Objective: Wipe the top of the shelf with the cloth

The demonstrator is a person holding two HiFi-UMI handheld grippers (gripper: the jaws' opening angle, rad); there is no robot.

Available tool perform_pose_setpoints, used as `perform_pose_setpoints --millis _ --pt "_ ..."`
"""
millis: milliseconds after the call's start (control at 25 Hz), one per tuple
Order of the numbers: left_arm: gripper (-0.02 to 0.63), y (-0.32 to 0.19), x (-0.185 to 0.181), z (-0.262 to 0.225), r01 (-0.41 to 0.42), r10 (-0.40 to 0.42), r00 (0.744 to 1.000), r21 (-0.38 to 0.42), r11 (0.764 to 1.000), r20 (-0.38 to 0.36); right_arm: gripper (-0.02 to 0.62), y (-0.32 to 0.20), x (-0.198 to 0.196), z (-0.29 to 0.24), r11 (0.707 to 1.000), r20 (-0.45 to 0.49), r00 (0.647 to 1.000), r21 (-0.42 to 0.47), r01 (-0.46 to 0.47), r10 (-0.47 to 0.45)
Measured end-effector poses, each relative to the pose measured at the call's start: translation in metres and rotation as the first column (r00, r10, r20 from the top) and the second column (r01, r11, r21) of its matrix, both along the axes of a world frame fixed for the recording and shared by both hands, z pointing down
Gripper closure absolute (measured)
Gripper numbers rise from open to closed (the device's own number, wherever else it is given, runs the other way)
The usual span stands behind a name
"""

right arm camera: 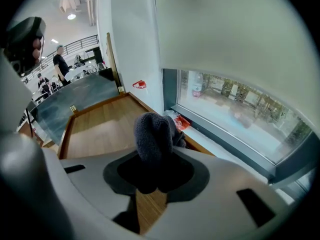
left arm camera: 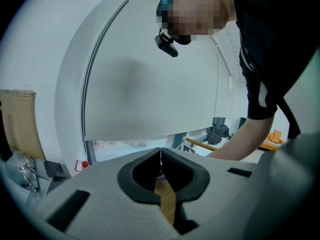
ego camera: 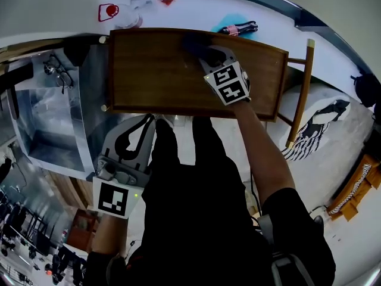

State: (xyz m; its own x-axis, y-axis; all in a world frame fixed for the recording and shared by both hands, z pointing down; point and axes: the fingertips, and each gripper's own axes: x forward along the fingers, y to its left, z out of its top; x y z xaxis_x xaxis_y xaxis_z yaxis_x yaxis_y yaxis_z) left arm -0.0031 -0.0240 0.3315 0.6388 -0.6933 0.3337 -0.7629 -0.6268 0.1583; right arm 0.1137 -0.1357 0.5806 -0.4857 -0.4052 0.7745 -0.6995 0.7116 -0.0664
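One dark cloth [ego camera: 193, 42], bunched, clamped between the jaws of the right gripper [ego camera: 205, 51], at the far edge of the wooden shelf [ego camera: 149, 70] top, upper middle of the head view; contact with the wood hard to confirm. Left gripper [ego camera: 147, 123] low at the lower left of that view, off the shelf, jaws pressed together on nothing.

Possible trouble from here: snagging the cloth on the raised rim and dragging it out of the jaws, with much of it hanging past the tips; leaving corners unwiped, because of such a small wad; perhaps scraping the wood with the hard jaws, if tilted too low.

Counted: two grippers, one cloth, one shelf.
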Motion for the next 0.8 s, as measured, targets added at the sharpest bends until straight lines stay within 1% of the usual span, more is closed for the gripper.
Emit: perform_pose_setpoints --millis 320,560,800 --pt "0.583 0.0 0.034 -0.001 -0.047 0.047 0.999 0.0 0.999 0.001 0.494 0.006 0.052 0.0 0.996 -0.016 0.996 -0.002 -0.089 0.089" --pt "0.583 0.002 0.057 -0.001 -0.086 0.086 0.996 -0.005 0.996 0.003 0.494 0.011 0.091 0.002 0.987 -0.035 0.986 -0.006 -0.161 0.161" --pt "0.583 -0.001 0.078 -0.002 -0.117 0.117 0.993 -0.004 0.993 0.001 0.494 0.013 0.128 0.005 0.978 -0.053 0.976 0.002 -0.209 0.209"
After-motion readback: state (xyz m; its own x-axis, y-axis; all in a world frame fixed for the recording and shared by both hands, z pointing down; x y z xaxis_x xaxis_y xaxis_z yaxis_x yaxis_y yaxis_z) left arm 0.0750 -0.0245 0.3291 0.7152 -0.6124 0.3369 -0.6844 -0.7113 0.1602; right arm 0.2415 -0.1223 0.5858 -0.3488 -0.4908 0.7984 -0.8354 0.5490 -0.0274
